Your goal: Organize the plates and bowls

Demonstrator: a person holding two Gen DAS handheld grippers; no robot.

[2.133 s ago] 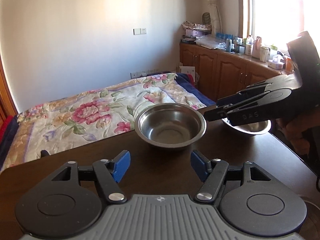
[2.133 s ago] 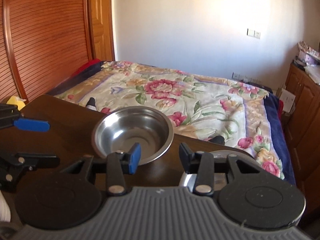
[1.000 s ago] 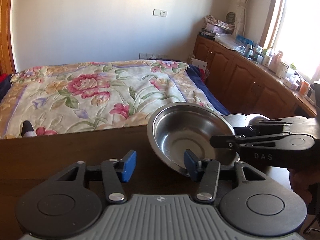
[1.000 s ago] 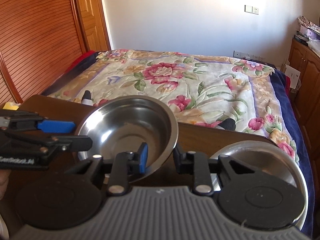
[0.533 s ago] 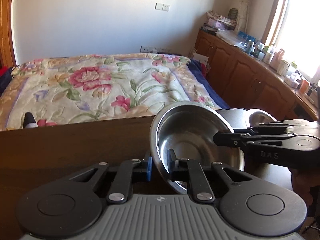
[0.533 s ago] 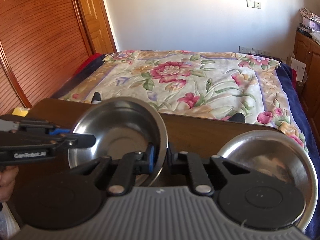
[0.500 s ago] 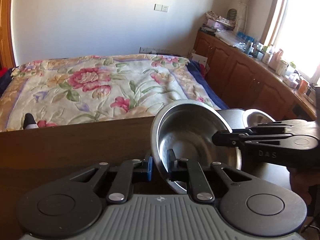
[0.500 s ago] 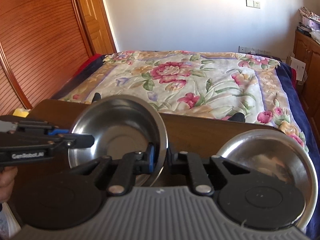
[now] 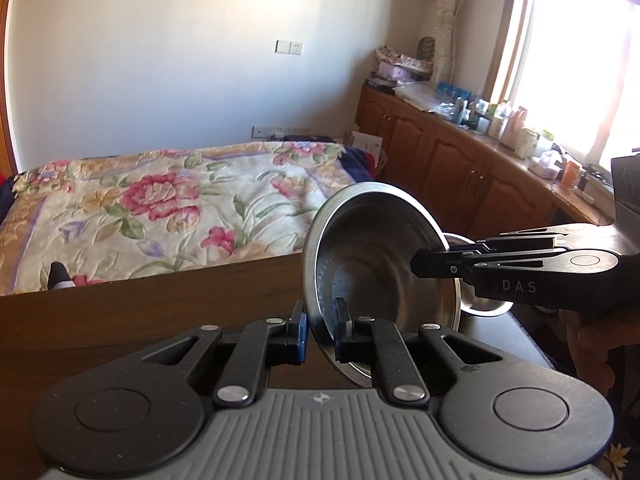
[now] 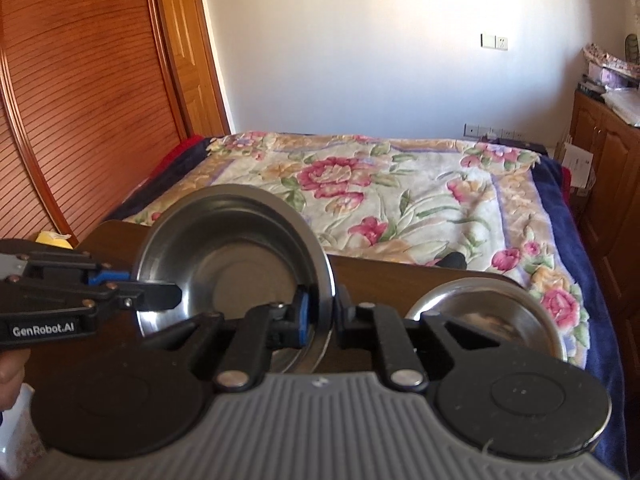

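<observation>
Lighting: strong daylight is admitted through the window at right of the left wrist view, where the panes are blown out to white. A warm patch is cast on the wall. Highlights are thrown along the rim of the steel bowl; its interior is left darker. The dark table is underexposed. Distortion: fisheye curvature is seen at the wardrobe door, with dark vignetted corners. Focus: the right wrist view is rendered slightly soft throughout.
</observation>
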